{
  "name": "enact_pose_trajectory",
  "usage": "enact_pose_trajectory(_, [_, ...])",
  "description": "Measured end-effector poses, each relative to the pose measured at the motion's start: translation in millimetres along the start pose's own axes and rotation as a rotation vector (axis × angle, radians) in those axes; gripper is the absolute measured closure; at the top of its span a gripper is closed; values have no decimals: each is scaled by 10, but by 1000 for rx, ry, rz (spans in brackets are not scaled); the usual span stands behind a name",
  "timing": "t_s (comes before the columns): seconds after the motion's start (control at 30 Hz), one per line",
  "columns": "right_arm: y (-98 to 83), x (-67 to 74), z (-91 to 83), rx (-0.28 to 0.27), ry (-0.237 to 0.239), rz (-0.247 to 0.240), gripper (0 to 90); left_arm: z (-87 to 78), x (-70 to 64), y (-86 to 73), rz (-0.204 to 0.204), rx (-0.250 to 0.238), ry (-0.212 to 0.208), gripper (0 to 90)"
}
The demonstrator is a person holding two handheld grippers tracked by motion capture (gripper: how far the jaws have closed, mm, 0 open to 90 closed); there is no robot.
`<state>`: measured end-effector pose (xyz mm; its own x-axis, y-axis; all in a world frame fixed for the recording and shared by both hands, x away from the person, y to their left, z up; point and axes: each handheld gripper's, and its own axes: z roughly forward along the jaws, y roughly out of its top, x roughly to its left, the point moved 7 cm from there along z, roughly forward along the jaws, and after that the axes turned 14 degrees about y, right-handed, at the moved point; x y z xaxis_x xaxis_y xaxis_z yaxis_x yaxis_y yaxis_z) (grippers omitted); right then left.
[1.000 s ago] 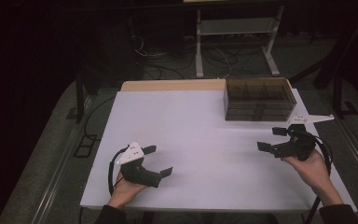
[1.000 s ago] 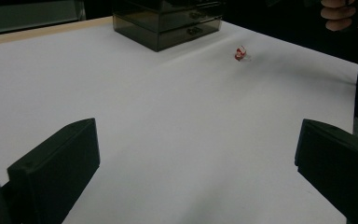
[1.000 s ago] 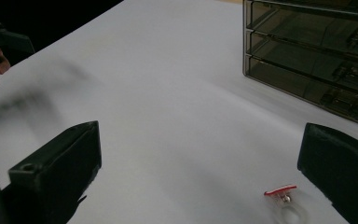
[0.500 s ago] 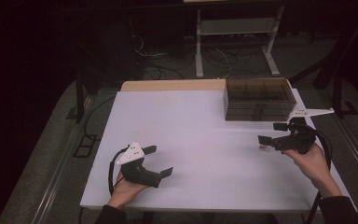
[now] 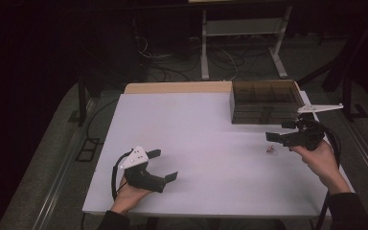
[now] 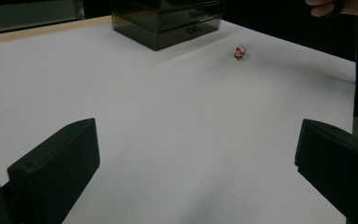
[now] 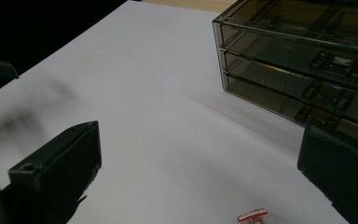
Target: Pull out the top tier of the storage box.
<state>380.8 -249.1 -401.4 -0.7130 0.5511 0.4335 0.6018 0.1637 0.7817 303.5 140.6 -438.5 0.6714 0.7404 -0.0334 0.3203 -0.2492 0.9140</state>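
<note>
A small red-and-white trinket [image 5: 270,150] lies on the white worktop [image 5: 201,143], just in front of and below the right hand-held gripper [image 5: 282,133], and near the front of the smoked, translucent plastic drawer chest [image 5: 264,101]. In the right gripper view the trinket [image 7: 252,215] sits low between the two black jaws, which stand wide apart with nothing in them. The left hand-held gripper [image 5: 165,165] hovers well apart at the near left of the worktop, its jaws likewise spread wide and empty; from its camera the trinket [image 6: 239,52] appears far off, beside the chest [image 6: 170,21].

The trinket looks tiny and very light, probably stiff, and likely to skid or tip on the smooth worktop if nudged. Its exact shape is too small to make out. A careful pinch across its middle, jaws lowered close to the surface, seems the safest hold.

The chest [image 7: 303,70] has three shallow drawers, all closed, each with a moulded handle at the front. Divided compartments show through its dark top, but what lies inside them cannot be told.
</note>
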Motion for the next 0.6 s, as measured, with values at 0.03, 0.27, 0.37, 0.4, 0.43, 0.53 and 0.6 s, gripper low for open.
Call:
enact_pose_trajectory(0.03, [6, -10, 2, -3, 2, 5, 0, 0, -1, 0, -1, 0, 0, 0])
enact_pose_trajectory(0.27, [22, -129, 34, -16, 14, 55, 0, 1, -2, -1, 2, 1, -1, 0])
enact_pose_trajectory(0.37, [29, -167, 41, -28, 22, 70, 0, 2, -2, -2, 1, 2, -1, 0])
enact_pose_trajectory(0.4, [29, -167, 41, -28, 22, 70, 0, 2, -2, -2, 1, 2, -1, 0])
enact_pose_trajectory(0.43, [31, -177, 43, -32, 25, 79, 0, 3, -3, -1, 1, 1, -1, 0])
enact_pose_trajectory(0.53, [36, -207, 56, -41, 31, 93, 0, 2, -5, -2, 0, 1, -2, 0])
enact_pose_trajectory(0.6, [43, -232, 69, -53, 38, 106, 0, 3, -5, -3, 0, 1, -3, 0])
